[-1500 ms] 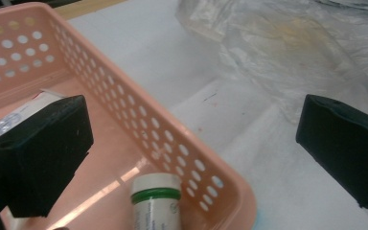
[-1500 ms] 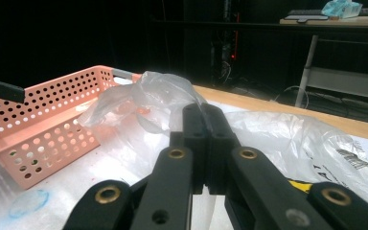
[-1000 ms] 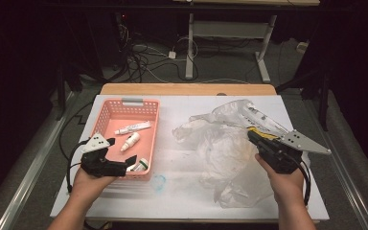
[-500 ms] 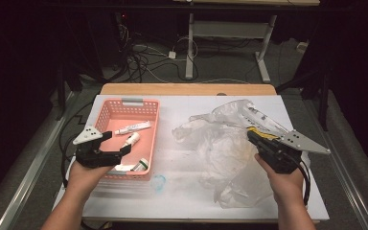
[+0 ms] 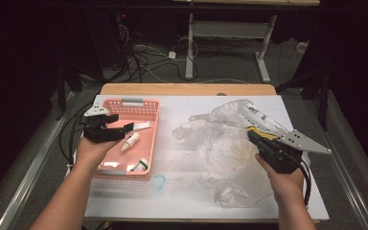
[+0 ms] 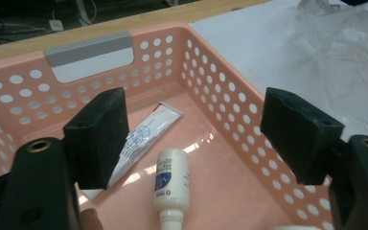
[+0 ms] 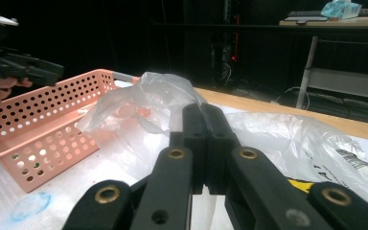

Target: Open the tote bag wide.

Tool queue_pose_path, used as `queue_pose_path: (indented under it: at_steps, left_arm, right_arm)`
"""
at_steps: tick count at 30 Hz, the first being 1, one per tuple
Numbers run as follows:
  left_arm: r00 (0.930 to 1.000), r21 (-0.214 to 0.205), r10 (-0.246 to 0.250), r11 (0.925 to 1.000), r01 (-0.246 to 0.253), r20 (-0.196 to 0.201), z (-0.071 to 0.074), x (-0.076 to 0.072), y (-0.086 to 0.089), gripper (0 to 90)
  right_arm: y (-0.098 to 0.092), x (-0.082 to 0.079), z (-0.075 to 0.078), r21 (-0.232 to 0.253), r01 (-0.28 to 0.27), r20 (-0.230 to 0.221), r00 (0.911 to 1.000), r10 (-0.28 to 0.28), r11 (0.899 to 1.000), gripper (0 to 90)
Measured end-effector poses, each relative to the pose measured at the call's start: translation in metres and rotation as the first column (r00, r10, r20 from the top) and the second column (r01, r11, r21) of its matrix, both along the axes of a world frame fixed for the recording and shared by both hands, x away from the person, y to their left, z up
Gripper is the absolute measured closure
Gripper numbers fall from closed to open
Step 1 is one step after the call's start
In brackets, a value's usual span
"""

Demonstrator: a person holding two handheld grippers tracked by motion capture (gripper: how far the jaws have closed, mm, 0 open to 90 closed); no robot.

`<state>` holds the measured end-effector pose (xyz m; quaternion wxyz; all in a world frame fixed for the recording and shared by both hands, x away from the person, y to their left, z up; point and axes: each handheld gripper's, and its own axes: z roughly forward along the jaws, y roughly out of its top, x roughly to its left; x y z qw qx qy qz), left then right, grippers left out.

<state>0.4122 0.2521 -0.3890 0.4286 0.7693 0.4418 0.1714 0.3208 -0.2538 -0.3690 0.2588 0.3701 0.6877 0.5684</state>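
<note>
Hovering over the pink basket [image 5: 147, 128], the left gripper [image 5: 124, 130] had its jaws apart and just been closing with nothing between them above the white bottle [image 6: 171, 184] and tube [image 6: 143, 135], while the right gripper [image 7: 204, 143] sat clamped on the clear plastic bag [image 5: 220, 143].

You are looking at a white sheet [image 5: 191, 191] that is covering most of the table; a strip of bare wooden tabletop [image 5: 187, 89] is showing along its far edge. A faint blue ring mark [image 5: 158, 182] is sitting on the sheet near the front edge, left of centre; it is showing again, low and left, in the right gripper view. Beyond the table, loose cables [image 5: 148, 57] are lying tangled on the grey floor, and a white desk frame [image 5: 190, 52] is standing among them. A metal rail [image 5: 33, 182] is running along the table's left side.
</note>
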Motion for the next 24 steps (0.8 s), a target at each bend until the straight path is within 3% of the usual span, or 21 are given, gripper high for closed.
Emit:
queue_pose_path:
  at_steps: [4,7,11,14,17,20,24]
  left_arm:
    - [0.9992,0.000,0.010,0.9999,-0.010,-0.039,-0.002,0.017,0.001,27.9]
    - [0.9974,-0.010,0.034,0.9993,-0.035,-0.063,-0.006,0.028,0.004,37.9]
    - [0.9912,0.041,0.082,0.9961,-0.078,-0.104,-0.012,0.042,0.002,66.5]
    - [0.9797,0.103,0.121,0.9890,-0.106,-0.159,-0.020,0.055,0.000,88.4]
    - [0.9663,0.166,0.165,0.9771,-0.133,-0.197,-0.031,0.067,-0.003,88.5]
    - [0.9569,0.197,0.191,0.9691,-0.148,-0.219,-0.039,0.075,-0.005,88.5]
    - [0.9529,0.230,0.190,0.9639,-0.135,-0.237,-0.047,0.081,-0.006,88.4]
  right_arm:
    - [0.000,0.000,0.000,-0.001,-0.002,0.000,1.0000,0.002,1.000,90.0]
    - [0.001,0.000,0.000,-0.005,-0.007,0.000,1.0000,0.007,1.000,90.0]
    - [0.002,0.000,0.000,-0.006,-0.009,0.001,1.0000,0.009,1.000,90.0]
    - [0.002,0.001,-0.001,-0.007,-0.010,-0.001,1.0000,0.009,1.000,90.0]
    - [0.003,0.001,-0.002,-0.009,-0.015,-0.003,0.9999,0.015,1.000,90.0]
    - [0.005,0.001,-0.002,-0.016,-0.020,-0.002,0.9998,0.019,1.000,90.0]
    - [0.005,0.001,-0.002,-0.003,-0.031,-0.005,0.9995,0.031,1.000,90.0]
